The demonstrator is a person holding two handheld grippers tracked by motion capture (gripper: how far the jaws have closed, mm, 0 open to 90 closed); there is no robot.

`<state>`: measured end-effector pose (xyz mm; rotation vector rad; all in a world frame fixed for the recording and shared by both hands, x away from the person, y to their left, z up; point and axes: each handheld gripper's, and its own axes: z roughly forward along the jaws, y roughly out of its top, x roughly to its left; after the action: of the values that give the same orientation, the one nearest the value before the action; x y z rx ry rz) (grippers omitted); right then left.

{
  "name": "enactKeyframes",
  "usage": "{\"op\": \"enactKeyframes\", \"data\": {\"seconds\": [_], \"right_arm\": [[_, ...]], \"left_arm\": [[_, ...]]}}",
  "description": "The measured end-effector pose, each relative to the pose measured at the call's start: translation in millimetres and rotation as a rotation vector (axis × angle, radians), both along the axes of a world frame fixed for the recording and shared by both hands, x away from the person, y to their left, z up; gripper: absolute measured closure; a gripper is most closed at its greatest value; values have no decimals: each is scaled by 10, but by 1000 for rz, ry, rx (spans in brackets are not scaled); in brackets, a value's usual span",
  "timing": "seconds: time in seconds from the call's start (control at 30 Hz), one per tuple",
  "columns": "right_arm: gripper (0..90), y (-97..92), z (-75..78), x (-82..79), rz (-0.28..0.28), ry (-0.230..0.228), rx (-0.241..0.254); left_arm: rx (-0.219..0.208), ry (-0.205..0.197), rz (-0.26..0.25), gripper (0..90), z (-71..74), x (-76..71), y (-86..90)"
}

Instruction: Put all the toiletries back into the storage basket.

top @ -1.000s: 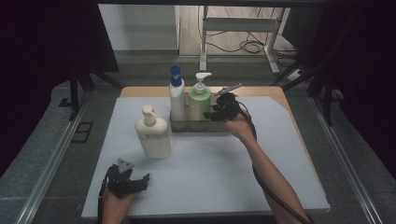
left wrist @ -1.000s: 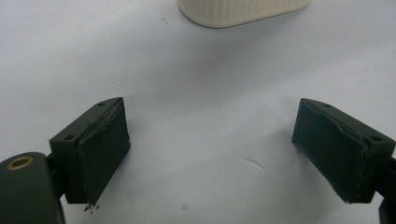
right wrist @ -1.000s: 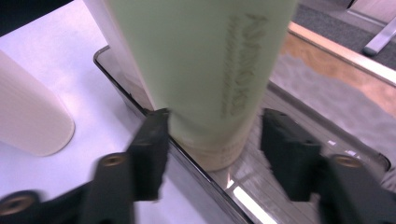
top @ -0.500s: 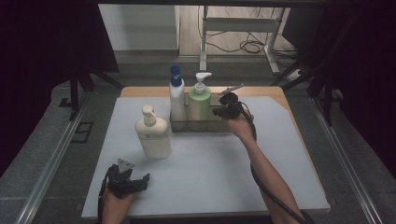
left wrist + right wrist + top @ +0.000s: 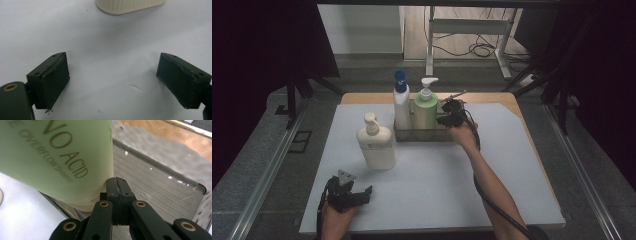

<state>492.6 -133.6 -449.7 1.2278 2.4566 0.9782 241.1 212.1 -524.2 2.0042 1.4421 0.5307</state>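
A clear tray (image 5: 422, 136) at the back of the white mat holds a white bottle with a blue cap (image 5: 401, 107) and a green pump bottle (image 5: 425, 112). My right gripper (image 5: 444, 114) is at the tray's right part, just beside the green bottle (image 5: 55, 157). Its pads (image 5: 117, 185) are pressed together, shut, at the tray's near wall above the ribbed floor (image 5: 155, 185); I cannot tell whether the wall is pinched. A cream pump bottle (image 5: 376, 145) stands alone on the mat. My left gripper (image 5: 357, 195) rests near the front edge, open (image 5: 113, 80) and holding nothing, with the cream bottle's base (image 5: 130, 5) ahead.
The white mat (image 5: 512, 170) covers a wooden table whose bare top shows at the back (image 5: 492, 97). Metal rails (image 5: 267, 175) run along both sides. The right part of the tray's floor beside the green bottle is free.
My right gripper has sunk a little at the tray's right part beside the green bottle. The left gripper and the bottles have not moved.
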Motion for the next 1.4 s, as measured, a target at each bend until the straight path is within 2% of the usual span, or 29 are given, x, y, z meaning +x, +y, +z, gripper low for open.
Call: {"op": "enactKeyframes", "data": {"seconds": [0.13,0.23,0.3,0.67,1.0,1.27,1.4], "right_arm": [[895,21,-16,11,6,29,22],[895,88,-32,2,21,29,14],[896,126,-35,-1,16,19,-12],[896,158,-25,-13,3,13,-27],[893,134,-45,-10,4,13,-6],[829,76,-66,-13,0,2,19],[796,54,-34,-36,9,-11,11]], "left_arm": [[0,0,0,104,0,0,0],[0,-1,0,104,-1,0,0],[-1,-1,1,105,-1,0,-1],[-3,1,1,104,0,2,-1],[-1,0,2,104,-1,1,-1],[-1,0,0,104,0,0,0],[0,0,0,104,0,0,-1]]}}
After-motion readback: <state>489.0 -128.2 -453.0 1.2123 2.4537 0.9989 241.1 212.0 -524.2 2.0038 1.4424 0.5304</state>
